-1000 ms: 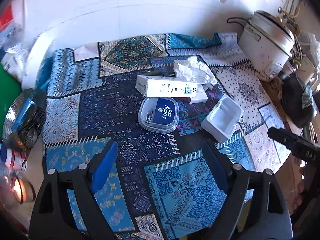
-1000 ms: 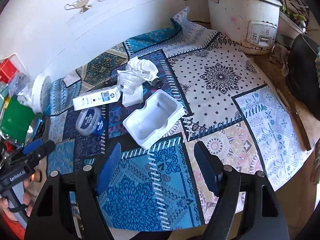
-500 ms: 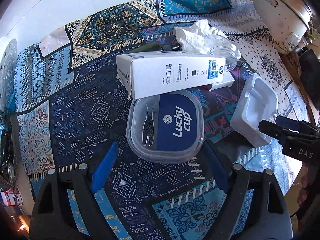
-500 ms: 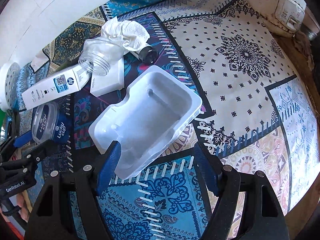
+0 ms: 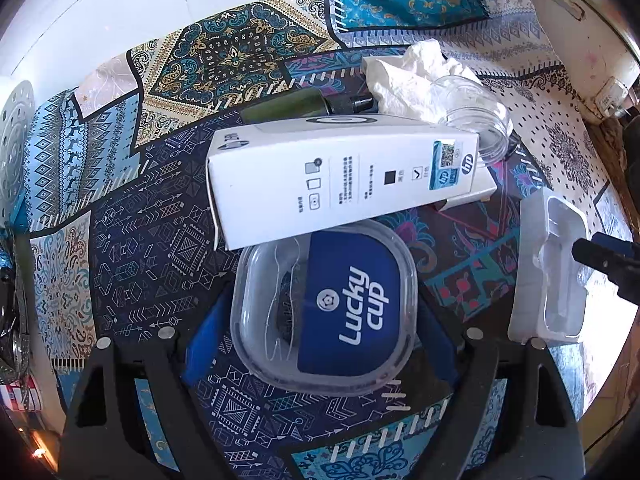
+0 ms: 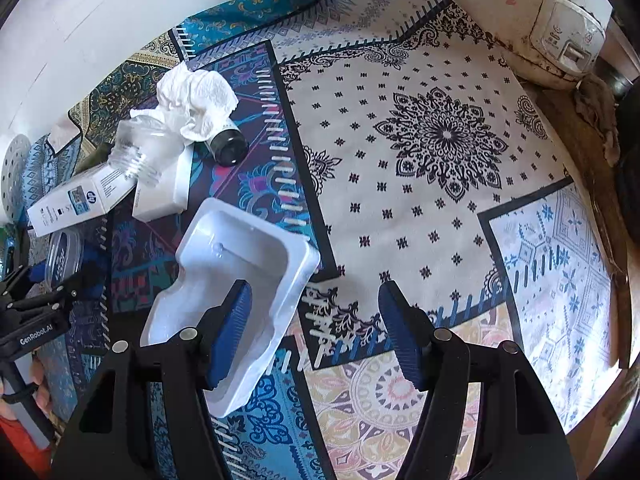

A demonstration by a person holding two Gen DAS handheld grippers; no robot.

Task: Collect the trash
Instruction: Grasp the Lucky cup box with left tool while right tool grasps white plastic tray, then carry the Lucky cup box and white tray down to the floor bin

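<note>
Tongs stood released: our left gripper (image 5: 320, 332) straddled the lidded tub (image 5: 324, 312), our right gripper (image 6: 316, 328) straddled 1 wall of the white tray (image 6: 240, 256). We judged both light and thin; grip walls gently.

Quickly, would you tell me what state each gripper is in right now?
Left gripper: open, straddling the Lucky Cup container.
Right gripper: open, one finger inside the white plastic tray, nothing held.

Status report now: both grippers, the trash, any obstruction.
Left gripper open, straddling clear Lucky Cup lid. Right gripper open, one finger inside white plastic tray. White HP box overlaps the lid's far edge.
</note>
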